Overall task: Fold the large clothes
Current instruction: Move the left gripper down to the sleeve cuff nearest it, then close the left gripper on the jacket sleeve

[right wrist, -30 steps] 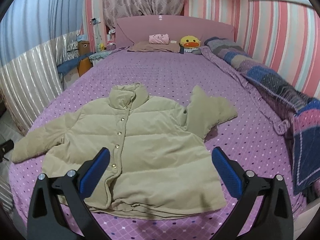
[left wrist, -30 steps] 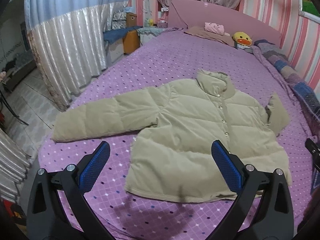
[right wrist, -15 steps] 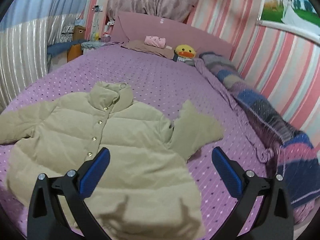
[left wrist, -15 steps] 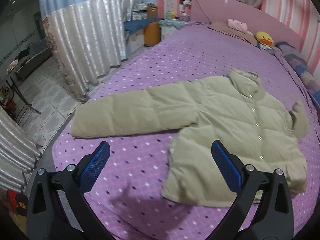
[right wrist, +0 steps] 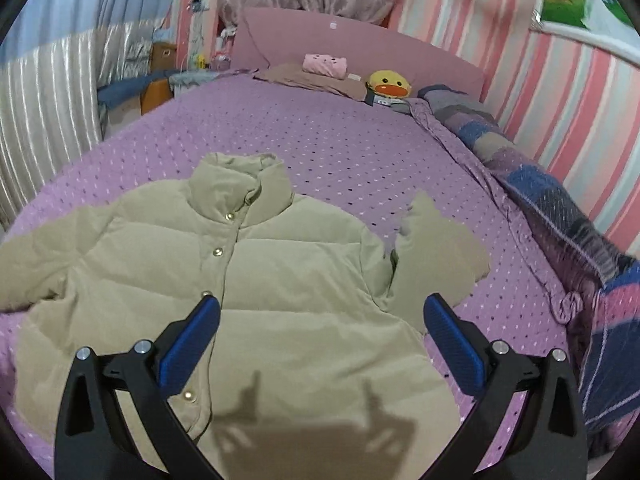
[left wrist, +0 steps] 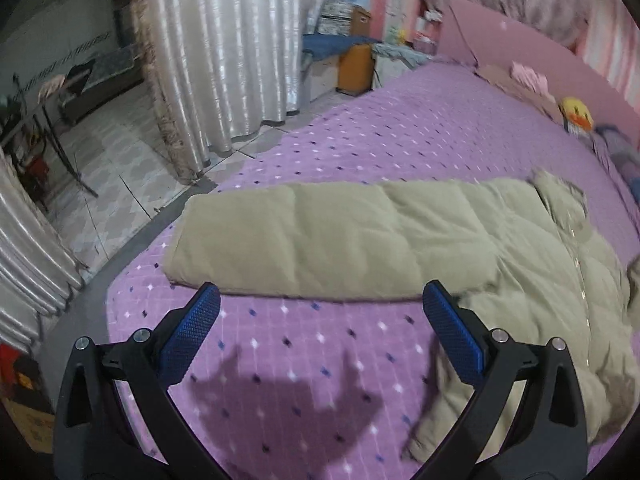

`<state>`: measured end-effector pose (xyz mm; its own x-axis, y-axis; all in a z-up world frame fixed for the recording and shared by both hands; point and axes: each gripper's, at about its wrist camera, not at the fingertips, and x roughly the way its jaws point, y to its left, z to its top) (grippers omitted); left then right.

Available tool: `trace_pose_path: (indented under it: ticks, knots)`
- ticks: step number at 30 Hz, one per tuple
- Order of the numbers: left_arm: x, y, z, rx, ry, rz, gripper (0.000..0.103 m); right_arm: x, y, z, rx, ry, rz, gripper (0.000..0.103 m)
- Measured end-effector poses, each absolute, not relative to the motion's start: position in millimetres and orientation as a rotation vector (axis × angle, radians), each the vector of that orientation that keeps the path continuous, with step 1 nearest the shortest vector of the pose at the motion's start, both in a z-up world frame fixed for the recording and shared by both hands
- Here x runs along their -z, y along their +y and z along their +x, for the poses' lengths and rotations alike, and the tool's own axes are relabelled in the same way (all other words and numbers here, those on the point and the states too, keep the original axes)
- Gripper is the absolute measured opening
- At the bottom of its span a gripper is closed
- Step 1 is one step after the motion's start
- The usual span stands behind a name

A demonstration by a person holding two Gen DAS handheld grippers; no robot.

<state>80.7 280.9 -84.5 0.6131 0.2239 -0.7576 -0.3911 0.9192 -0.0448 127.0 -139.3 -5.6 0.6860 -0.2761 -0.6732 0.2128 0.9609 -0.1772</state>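
A beige puffer jacket (right wrist: 280,280) lies front-up and buttoned on the purple dotted bedspread (right wrist: 340,140). Its one sleeve (left wrist: 320,244) stretches flat toward the bed's left edge. The other sleeve (right wrist: 436,256) is bent back on itself beside the body. My left gripper (left wrist: 320,304) hovers open just in front of the long sleeve, holding nothing. My right gripper (right wrist: 320,312) is open above the jacket's lower body, close to the bent sleeve, and casts a shadow on the hem.
A patchwork quilt (right wrist: 560,216) is bunched along the bed's right side. Pillows and a yellow duck toy (right wrist: 390,84) sit by the pink headboard (right wrist: 360,44). Left of the bed are tiled floor (left wrist: 120,168), curtains (left wrist: 224,60) and a small cabinet (left wrist: 356,68).
My left gripper has swung left and come closer to the outstretched sleeve. My right gripper has moved in over the jacket toward the bent sleeve. The jacket has not moved.
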Motion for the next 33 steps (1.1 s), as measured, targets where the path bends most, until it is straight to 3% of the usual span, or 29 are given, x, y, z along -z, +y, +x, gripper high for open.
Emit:
trace_pose_path:
  ticks: [9, 13, 22, 28, 30, 32, 33]
  knots:
    - [143, 352, 106, -0.472, 0.878, -0.301, 0.099, 32, -123, 153, 0.264, 0.787, -0.195, 0.101]
    - [174, 374, 118, -0.445, 0.931, -0.374, 0.082, 45, -124, 158, 0.268, 0.801, -0.225, 0.101]
    - [197, 401, 134, -0.507, 0.912, -0.498, 0.082, 64, -136, 159, 0.286, 0.845, -0.207, 0.101]
    - [214, 388, 164, -0.531, 0.982, -0.336, 0.084, 71, -149, 165, 0.293, 0.848, -0.189, 0.101]
    - [214, 384, 181, -0.522, 0.993, -0.303, 0.078, 73, -155, 172, 0.281, 0.852, -0.174, 0.101]
    - [212, 381, 192, -0.492, 1.003, -0.288, 0.058, 76, -159, 178, 0.272, 0.857, -0.165, 0.101]
    - [209, 380, 191, -0.488, 1.007, -0.276, 0.053, 78, -160, 180, 0.271, 0.861, -0.163, 0.101]
